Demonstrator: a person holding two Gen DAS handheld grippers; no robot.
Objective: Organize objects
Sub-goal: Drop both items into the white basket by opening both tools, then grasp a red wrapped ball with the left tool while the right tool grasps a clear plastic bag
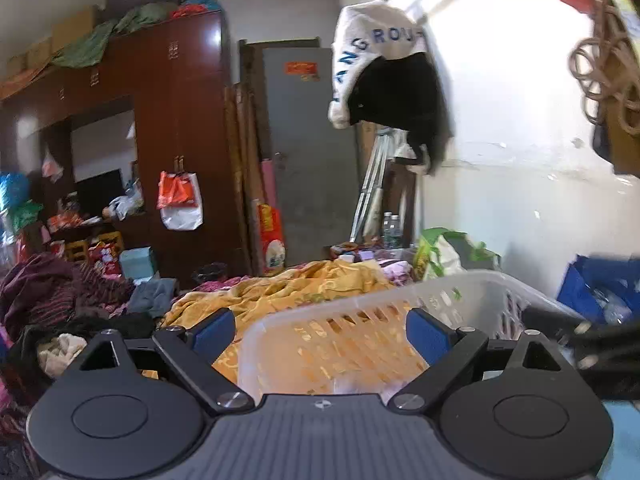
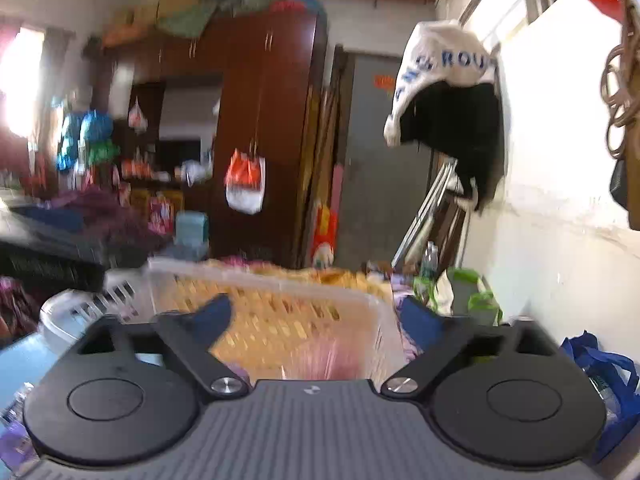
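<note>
Two tools are up in the air over a messy bed. On the left is a pile of dark clothes point(image 1: 68, 292), then a yellow blanket point(image 1: 280, 284) spread across the bed.

The left tool point(image 1: 320, 332) has its blue fingers wide apart, with nothing between them. Right in front of it sits a white basket point(image 1: 360, 312) with slots in its walls. The near rim of the basket lies just past the fingers. Its long side runs away to the right, toward the wall.

The right tool point(image 2: 316, 320) is also wide apart and holds nothing. It looks at the same basket point(image 2: 260, 280), a bit blurry, from the other end. The basket's corner sits between its fingers.

Both tools are close to the basket, one at each end. I think each should grab a rim next. What lies inside the basket is too blurry to tell.
</note>
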